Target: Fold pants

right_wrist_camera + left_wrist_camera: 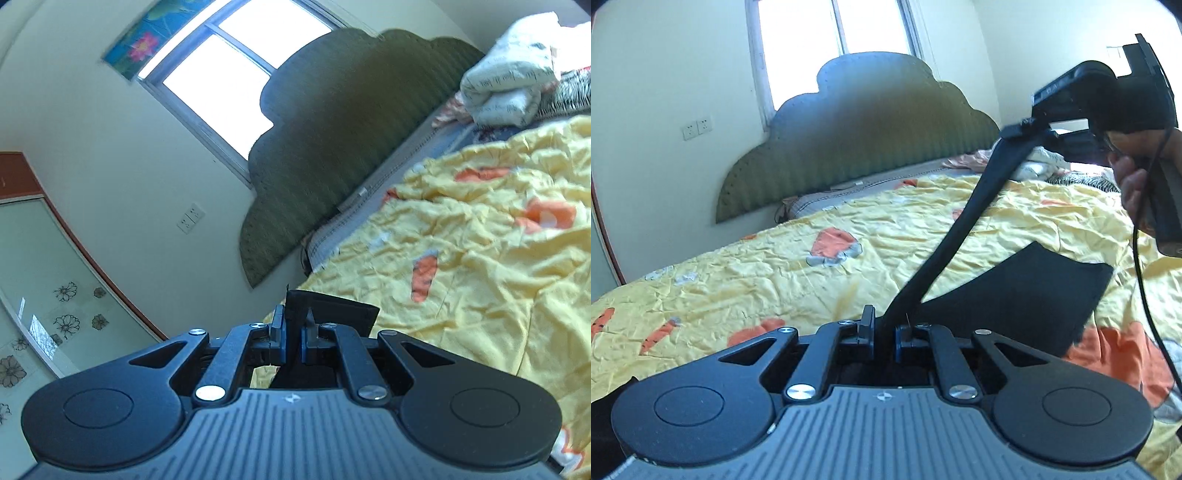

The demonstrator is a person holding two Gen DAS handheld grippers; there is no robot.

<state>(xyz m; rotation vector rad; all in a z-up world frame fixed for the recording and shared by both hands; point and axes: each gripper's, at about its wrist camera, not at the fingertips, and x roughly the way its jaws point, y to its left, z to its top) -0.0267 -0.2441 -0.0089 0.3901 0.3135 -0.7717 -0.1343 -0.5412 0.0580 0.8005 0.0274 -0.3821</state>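
Note:
The black pants (1027,291) hang above the yellow bedspread (775,273). My left gripper (884,330) is shut on one edge of them. A taut black strip of the pants (964,218) runs up and right to my right gripper (1030,127), which is held high at the upper right. A wide flap droops to the bedspread at the right. In the right wrist view my right gripper (293,334) is shut on a bunched black edge of the pants (332,308), raised and tilted over the bed.
A green scalloped headboard (864,125) stands against the wall under a window (831,37). Folded bedding (513,77) is piled at the head of the bed. A wardrobe door with flower prints (44,295) is at the left. A hand and cable (1141,221) are at the right.

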